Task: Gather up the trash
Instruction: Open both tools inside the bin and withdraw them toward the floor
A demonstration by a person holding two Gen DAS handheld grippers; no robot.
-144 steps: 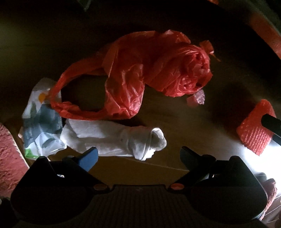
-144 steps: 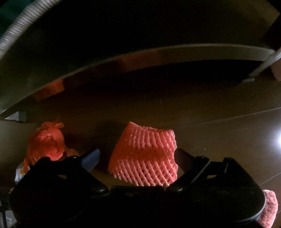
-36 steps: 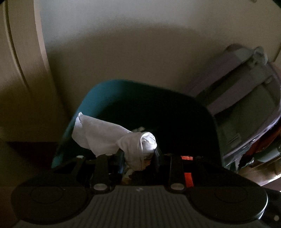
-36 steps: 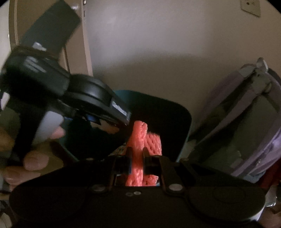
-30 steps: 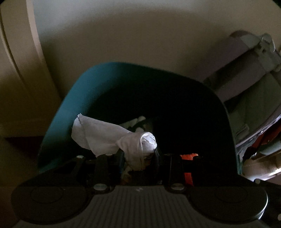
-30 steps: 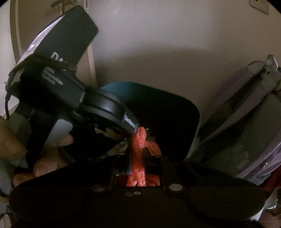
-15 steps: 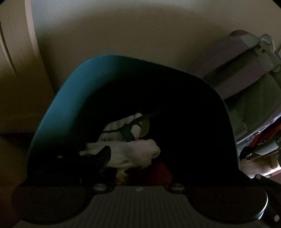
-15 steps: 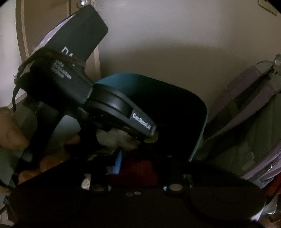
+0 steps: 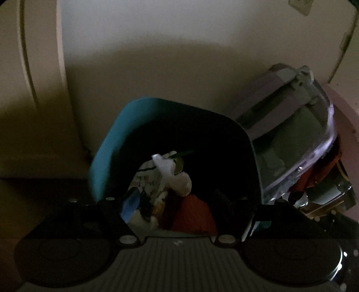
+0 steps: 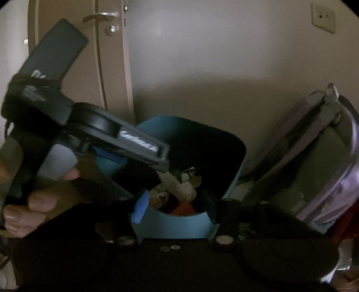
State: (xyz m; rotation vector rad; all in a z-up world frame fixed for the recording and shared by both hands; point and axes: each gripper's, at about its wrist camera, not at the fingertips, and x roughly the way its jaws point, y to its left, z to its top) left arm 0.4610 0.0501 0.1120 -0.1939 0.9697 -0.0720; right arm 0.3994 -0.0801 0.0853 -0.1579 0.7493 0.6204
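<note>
A teal trash bin [image 9: 105, 155] stands against the wall, also in the right wrist view [image 10: 175, 226]. Inside lie a white crumpled tissue [image 9: 177, 177], a printed wrapper [image 9: 145, 179] and the red foam net [image 9: 190, 213]. The tissue [image 10: 181, 186] and net [image 10: 184, 210] also show in the right wrist view. My left gripper [image 9: 188, 206] is open and empty above the bin's mouth. My right gripper [image 10: 175, 209] is open and empty just over the bin's near rim. The left gripper's body [image 10: 89, 134] hangs over the bin at the left of the right wrist view.
A purple and grey backpack [image 9: 291, 125] leans against the wall right of the bin, also in the right wrist view [image 10: 314, 161]. A door with a handle [image 10: 101, 15] is at the left. A wall socket [image 10: 323, 16] is at the upper right.
Both grippers have opened over the bin. The white tissue and the red foam net dropped into it. Both grippers have since pulled back a little from the bin.
</note>
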